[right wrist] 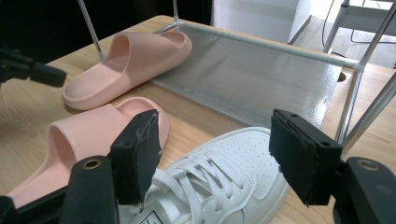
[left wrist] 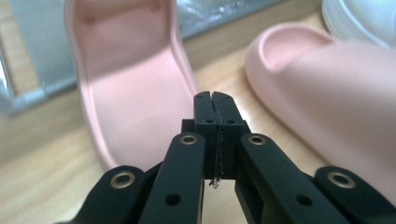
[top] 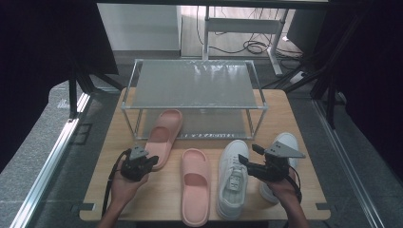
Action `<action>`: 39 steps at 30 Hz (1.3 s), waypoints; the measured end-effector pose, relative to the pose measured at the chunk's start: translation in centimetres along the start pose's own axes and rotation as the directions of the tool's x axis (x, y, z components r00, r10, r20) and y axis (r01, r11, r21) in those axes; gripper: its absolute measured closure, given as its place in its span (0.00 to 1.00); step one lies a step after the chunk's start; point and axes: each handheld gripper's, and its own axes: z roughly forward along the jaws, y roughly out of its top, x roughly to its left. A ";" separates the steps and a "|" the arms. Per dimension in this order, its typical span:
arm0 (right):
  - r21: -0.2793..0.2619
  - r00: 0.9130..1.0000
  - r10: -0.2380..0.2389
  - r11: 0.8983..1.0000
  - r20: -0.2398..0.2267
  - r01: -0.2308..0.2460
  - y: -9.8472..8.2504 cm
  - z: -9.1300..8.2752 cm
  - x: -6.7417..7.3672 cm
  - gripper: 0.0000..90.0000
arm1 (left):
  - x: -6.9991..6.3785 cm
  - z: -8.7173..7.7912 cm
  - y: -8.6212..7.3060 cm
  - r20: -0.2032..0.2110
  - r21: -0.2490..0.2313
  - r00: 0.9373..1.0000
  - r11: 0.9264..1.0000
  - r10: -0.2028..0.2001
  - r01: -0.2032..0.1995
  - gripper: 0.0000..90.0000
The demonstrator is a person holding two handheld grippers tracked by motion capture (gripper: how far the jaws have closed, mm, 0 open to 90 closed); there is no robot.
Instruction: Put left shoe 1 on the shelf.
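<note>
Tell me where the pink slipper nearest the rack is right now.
In the high view, that pink slipper lies left of centre on the table, its toe under the rack, just beyond the left claw.

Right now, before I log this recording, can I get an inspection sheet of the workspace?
Surface: wooden table, bare where visible.
Job's things: two pink slippers, one partly under the metal rack, one in front; two white sneakers.
Clutter: nothing seen.
Grippers: left gripper shut and empty beside the rear slipper; right gripper open above the near sneaker.
Cables: coiled on the floor behind the table.
Surroundings: dark curtains both sides.
</note>
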 end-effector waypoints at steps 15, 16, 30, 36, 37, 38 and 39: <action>0.006 1.000 0.000 1.000 -0.002 0.000 0.0 0.1 0.1 0.38 | 0.3 -0.7 -3.0 0.018 0.063 1.000 0.998 0.004 -0.005 1.00; 0.004 1.000 0.000 1.000 -0.001 0.000 -0.1 0.1 0.1 0.38 | 0.3 -0.7 -3.1 0.016 0.066 1.000 0.998 0.003 -0.004 1.00; 0.005 1.000 0.001 1.000 -0.001 0.000 -0.1 0.1 0.1 0.38 | 1.3 0.3 -3.6 -0.012 0.094 1.000 0.996 -0.005 0.007 1.00; 0.006 1.000 0.000 1.000 -0.002 0.000 -0.1 0.2 0.1 0.38 | 1.6 1.0 -3.1 -0.016 0.094 1.000 0.995 -0.015 0.017 1.00; 0.005 1.000 0.001 1.000 -0.001 -0.001 -0.1 0.1 0.1 0.38 | 1.7 1.2 -3.0 -0.013 0.100 1.000 0.995 -0.015 0.016 1.00; 0.005 1.000 0.001 1.000 -0.001 -0.001 -0.1 0.1 0.1 0.38 | 1.7 1.3 -3.0 -0.008 0.098 1.000 0.995 -0.023 0.023 1.00; 0.005 1.000 0.001 1.000 -0.001 -0.001 -0.1 0.1 0.1 0.38 | 1.8 1.3 -3.0 -0.006 0.097 1.000 0.995 -0.024 0.024 1.00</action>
